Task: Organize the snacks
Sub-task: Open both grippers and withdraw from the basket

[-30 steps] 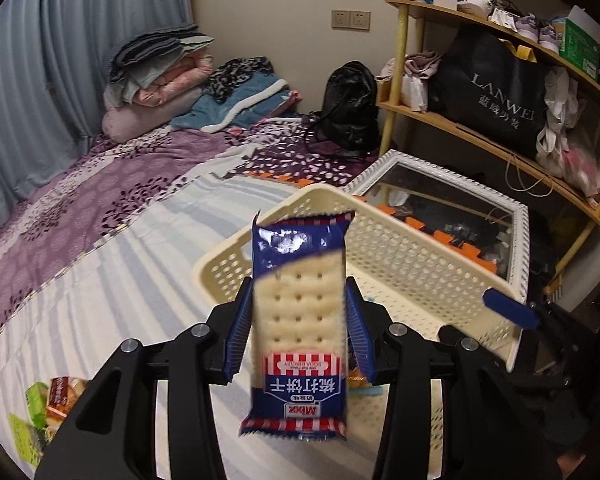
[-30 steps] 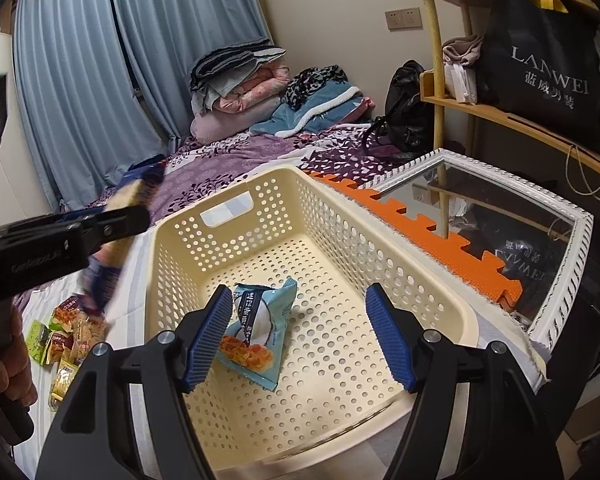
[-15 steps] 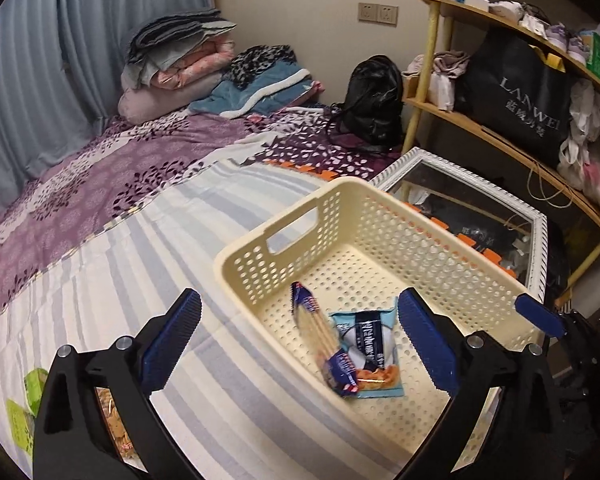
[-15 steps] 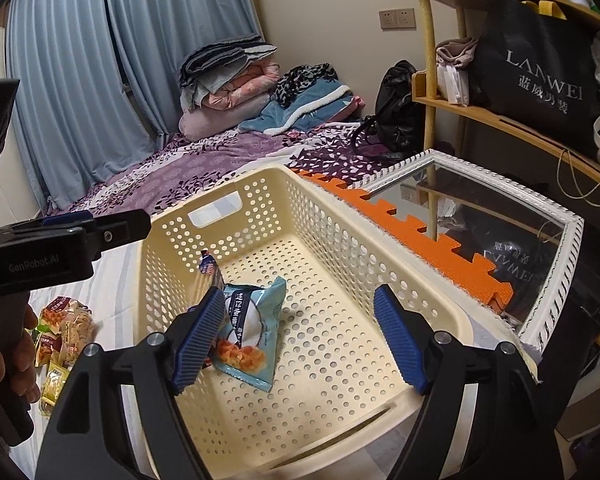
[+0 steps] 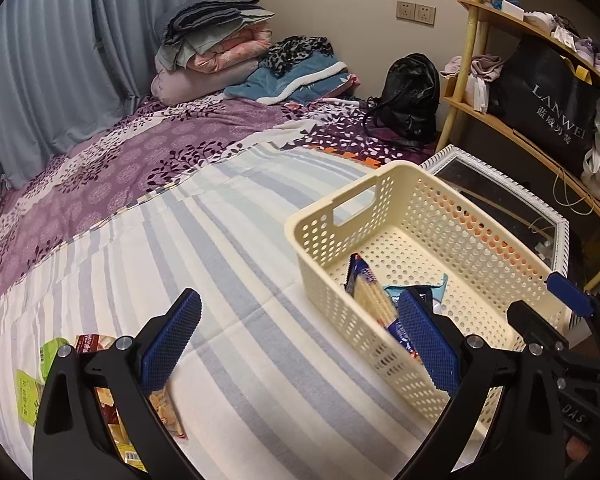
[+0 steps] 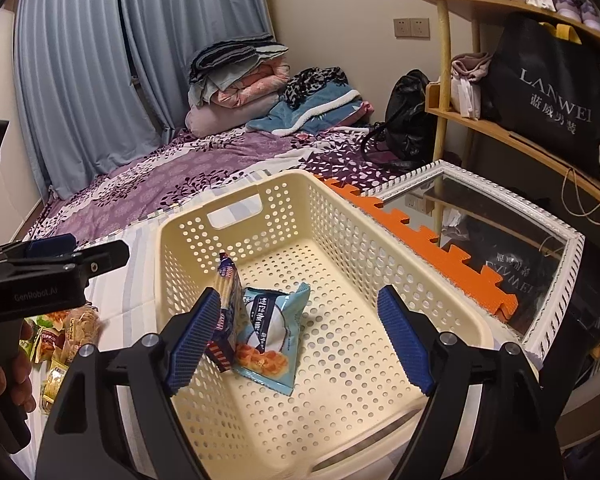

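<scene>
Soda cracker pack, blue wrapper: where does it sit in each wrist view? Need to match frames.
Left wrist: soda cracker pack right of centre, standing on edge against the basket's near wall, partly behind the right-hand finger.
Right wrist: pack left of centre, leaning on the basket's left wall, beside the light blue snack bag.
Shared landmark: cream basket's handle cutout.

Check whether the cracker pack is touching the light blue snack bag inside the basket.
Touching. In the right wrist view the cracker pack stands on edge, leaning against the light blue snack bag on the basket floor.
</scene>
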Demonstrator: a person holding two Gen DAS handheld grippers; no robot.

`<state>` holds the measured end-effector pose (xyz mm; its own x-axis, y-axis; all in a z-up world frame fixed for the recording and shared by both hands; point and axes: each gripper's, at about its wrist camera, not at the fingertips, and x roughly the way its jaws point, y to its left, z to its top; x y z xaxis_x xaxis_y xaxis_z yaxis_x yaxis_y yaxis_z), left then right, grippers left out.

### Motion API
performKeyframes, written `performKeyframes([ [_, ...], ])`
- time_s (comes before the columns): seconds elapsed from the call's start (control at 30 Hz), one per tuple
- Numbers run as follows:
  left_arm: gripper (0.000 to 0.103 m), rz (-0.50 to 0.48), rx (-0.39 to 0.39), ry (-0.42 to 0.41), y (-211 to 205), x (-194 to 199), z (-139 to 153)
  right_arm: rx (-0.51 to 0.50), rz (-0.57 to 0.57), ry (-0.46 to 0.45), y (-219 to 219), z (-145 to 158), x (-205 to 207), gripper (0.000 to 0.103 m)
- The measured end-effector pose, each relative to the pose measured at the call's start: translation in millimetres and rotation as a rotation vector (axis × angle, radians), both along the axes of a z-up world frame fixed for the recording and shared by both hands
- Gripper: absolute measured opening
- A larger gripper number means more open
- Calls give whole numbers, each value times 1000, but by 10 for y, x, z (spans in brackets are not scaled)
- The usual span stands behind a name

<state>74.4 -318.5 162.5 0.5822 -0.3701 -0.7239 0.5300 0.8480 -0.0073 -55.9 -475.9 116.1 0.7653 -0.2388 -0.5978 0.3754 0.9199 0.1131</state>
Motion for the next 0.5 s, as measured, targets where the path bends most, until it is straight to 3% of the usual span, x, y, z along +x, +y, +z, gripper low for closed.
performKeyframes([
  [0.5, 100, 74, -10, 30, 550, 23, -120, -41, 56, 16, 342, 80, 149, 80],
])
